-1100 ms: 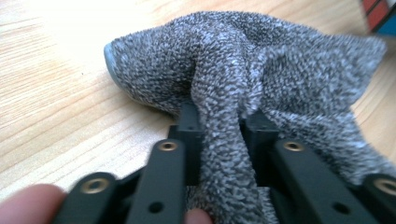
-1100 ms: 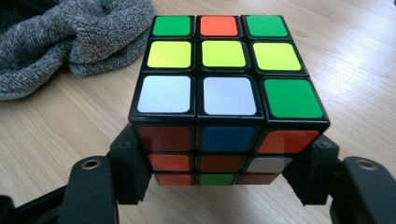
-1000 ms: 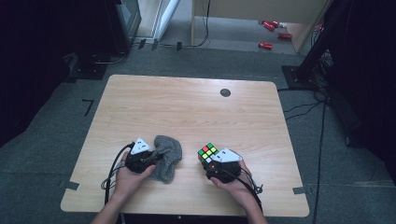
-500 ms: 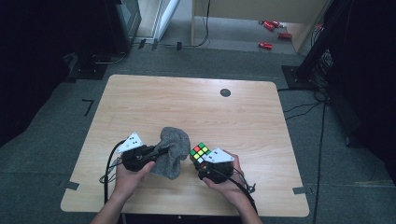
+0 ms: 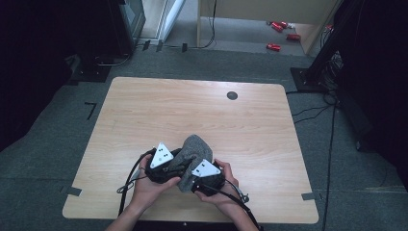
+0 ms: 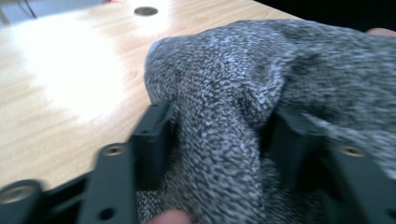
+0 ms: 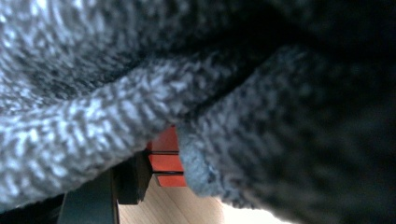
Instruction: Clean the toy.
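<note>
1. The left gripper, jaws just opened, stands spread with the grey knit cloth bunched between them.
2. The right gripper clamps a puzzle cube under that cloth.
3. Both meet near the table's front edge.
4. A dark round hole lies far back.

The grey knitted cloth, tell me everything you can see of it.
The grey knitted cloth is a speckled, soft-looking woollen piece, bunched into a rumpled mound at the near middle of the wooden table. It drapes between both grippers. A fold lies between the jaws of the left gripper, which have just been opening. Under its edge, red tiles of a cube peek out.
</note>
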Demonstrator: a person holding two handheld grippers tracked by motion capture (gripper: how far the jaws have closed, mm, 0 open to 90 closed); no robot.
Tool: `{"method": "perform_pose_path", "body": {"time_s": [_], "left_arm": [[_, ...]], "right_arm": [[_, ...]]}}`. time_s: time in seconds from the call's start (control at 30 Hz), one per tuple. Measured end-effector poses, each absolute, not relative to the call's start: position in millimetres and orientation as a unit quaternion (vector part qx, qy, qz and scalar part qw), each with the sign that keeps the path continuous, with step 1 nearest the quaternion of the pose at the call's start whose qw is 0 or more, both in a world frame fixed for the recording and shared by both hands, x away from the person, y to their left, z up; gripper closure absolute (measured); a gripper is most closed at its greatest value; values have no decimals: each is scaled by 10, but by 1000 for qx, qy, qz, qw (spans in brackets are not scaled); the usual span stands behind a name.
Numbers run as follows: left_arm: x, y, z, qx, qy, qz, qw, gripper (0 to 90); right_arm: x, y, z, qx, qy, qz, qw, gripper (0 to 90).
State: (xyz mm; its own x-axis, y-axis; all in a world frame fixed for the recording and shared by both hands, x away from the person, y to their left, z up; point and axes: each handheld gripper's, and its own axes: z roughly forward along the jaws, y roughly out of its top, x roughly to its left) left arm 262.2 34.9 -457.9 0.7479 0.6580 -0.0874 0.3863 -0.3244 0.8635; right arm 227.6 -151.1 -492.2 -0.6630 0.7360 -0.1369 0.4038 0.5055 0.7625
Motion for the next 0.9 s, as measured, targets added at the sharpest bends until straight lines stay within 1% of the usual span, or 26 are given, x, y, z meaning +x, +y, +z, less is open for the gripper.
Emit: {"method": "perform_pose_path", "body": {"time_s": [0.1, 0.13, 0.2, 0.27, 0.3, 0.33, 0.37, 0.4, 0.43, 0.47, 0.5, 0.57, 0.63, 0.7, 0.77, 0.8, 0.83, 0.87, 0.9], "left_arm": [[2655, 371, -4586, 796, 339, 125, 486, 344], [2664, 379, -4585, 794, 345, 121, 486, 344], [2669, 364, -4576, 787, 364, 107, 487, 297], [2662, 355, -4571, 788, 364, 106, 485, 297], [2617, 314, -4565, 791, 354, 125, 482, 302], [2595, 301, -4562, 794, 346, 134, 482, 321], [2595, 301, -4562, 794, 346, 134, 482, 370], [2579, 297, -4563, 795, 338, 138, 485, 370], [2580, 303, -4568, 795, 334, 135, 488, 515], [2587, 314, -4572, 795, 332, 130, 490, 577], [2607, 345, -4578, 795, 331, 120, 494, 577], [2641, 404, -4585, 793, 334, 111, 498, 692], [2684, 476, -4587, 785, 342, 93, 507, 758], [2722, 550, -4574, 774, 357, 80, 517, 789], [2696, 541, -4554, 768, 352, 74, 530, 776], [2696, 541, -4554, 768, 352, 74, 530, 749], [2633, 471, -4532, 770, 338, 73, 537, 704], [2586, 418, -4525, 770, 330, 85, 539, 660], [2539, 360, -4522, 771, 326, 105, 537, 598]], "right_arm": [[2269, -1514, -4916, 338, 836, 364, 233, 344], [2267, -1511, -4913, 337, 835, 365, 236, 345], [2269, -1509, -4903, 338, 832, 368, 241, 344], [2272, -1510, -4902, 338, 832, 368, 242, 344], [2269, -1505, -4899, 339, 831, 365, 246, 344], [2266, -1501, -4902, 338, 831, 363, 251, 345], [2266, -1501, -4902, 338, 831, 363, 251, 345], [2262, -1496, -4905, 336, 832, 359, 258, 345], [2262, -1493, -4906, 334, 832, 357, 263, 345], [2261, -1491, -4907, 333, 832, 356, 264, 345], [2261, -1491, -4907, 333, 832, 356, 264, 345], [2249, -1482, -4909, 328, 834, 357, 265, 346], [2234, -1475, -4898, 320, 835, 359, 269, 346], [2225, -1480, -4875, 315, 833, 365, 271, 346], [2225, -1487, -4863, 317, 830, 370, 270, 346], [2225, -1487, -4863, 317, 830, 370, 270, 346], [2229, -1494, -4846, 322, 827, 376, 268, 346], [2231, -1494, -4842, 323, 826, 378, 266, 346], [2231, -1495, -4836, 323, 825, 379, 267, 346]]}}
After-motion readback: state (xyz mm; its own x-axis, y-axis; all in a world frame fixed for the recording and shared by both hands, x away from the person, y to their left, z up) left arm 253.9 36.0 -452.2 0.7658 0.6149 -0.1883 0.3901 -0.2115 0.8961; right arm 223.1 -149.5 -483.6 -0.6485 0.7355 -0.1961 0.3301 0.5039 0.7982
